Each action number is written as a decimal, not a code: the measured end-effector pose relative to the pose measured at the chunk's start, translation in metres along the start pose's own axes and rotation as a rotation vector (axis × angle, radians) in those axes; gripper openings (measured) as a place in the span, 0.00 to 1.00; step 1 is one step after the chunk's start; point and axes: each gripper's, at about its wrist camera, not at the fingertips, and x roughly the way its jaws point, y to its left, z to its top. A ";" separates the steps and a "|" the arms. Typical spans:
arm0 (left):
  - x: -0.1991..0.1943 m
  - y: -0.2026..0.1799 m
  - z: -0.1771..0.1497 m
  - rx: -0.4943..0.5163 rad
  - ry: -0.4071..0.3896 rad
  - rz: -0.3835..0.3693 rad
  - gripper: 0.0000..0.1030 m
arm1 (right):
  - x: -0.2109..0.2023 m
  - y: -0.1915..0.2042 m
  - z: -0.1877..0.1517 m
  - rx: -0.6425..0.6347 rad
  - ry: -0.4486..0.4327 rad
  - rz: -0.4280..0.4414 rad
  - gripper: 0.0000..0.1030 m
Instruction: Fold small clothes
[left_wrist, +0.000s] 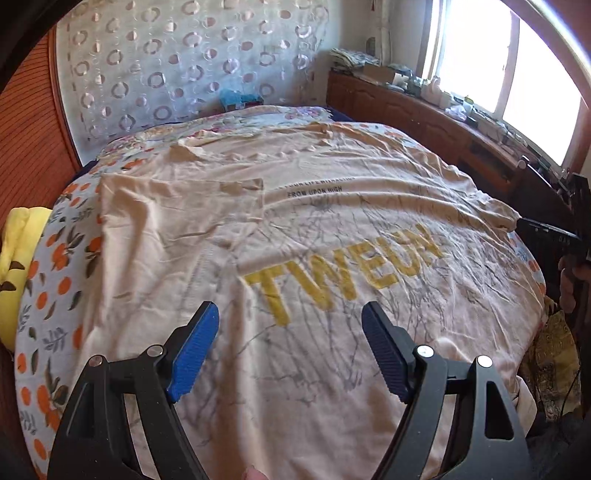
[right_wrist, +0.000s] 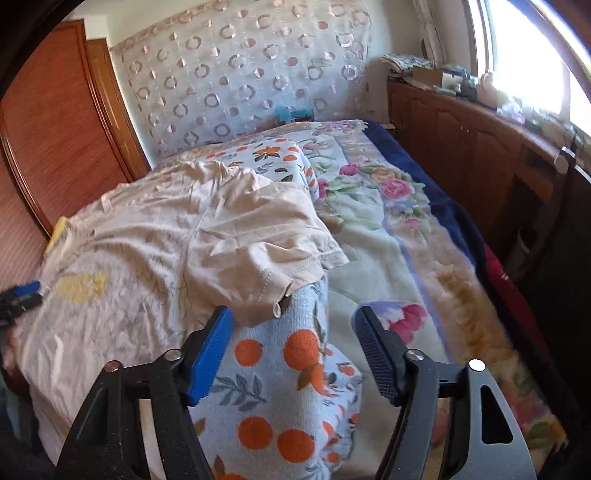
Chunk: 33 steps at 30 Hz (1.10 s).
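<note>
- Your left gripper (left_wrist: 290, 328) hangs over the near part of the shirt (left_wrist: 295, 229), fingers spread wide, nothing between them.
- The shirt, pale peach with yellow letters (left_wrist: 343, 273) across it, lies flat on the orange-print sheet (left_wrist: 55, 258), front up.
- Its sleeve on your left is folded in over the chest, the sleeve's hem just beside the small black line of text (left_wrist: 314, 192).
- Your right gripper (right_wrist: 293, 332) sits at the shirt's right edge, fingers wide apart and gripping nothing.
- The right sleeve (right_wrist: 266, 243) drapes over the corner of the sheet (right_wrist: 280, 369), its cuff just ahead of your right gripper's left finger (right_wrist: 210, 354).
- Right of the shirt, a floral blanket (right_wrist: 388, 229) covers the bed.
- Left of the shirt lies a yellow cloth (left_wrist: 18, 251).
- Beyond the shirt stands a headboard draped in circle-pattern fabric (left_wrist: 184, 66); to the shirt's right runs a wooden cabinet (left_wrist: 424, 118) under the window (left_wrist: 498, 66).
</note>
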 end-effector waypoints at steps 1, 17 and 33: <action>0.006 -0.003 0.000 0.006 0.015 0.002 0.78 | 0.001 0.001 0.000 0.002 0.000 0.003 0.61; 0.018 -0.013 -0.009 0.040 0.015 0.049 0.79 | 0.023 0.013 0.020 -0.013 0.022 -0.015 0.05; 0.020 -0.013 -0.009 0.048 0.010 0.041 0.79 | 0.039 0.156 0.020 -0.264 0.055 0.319 0.02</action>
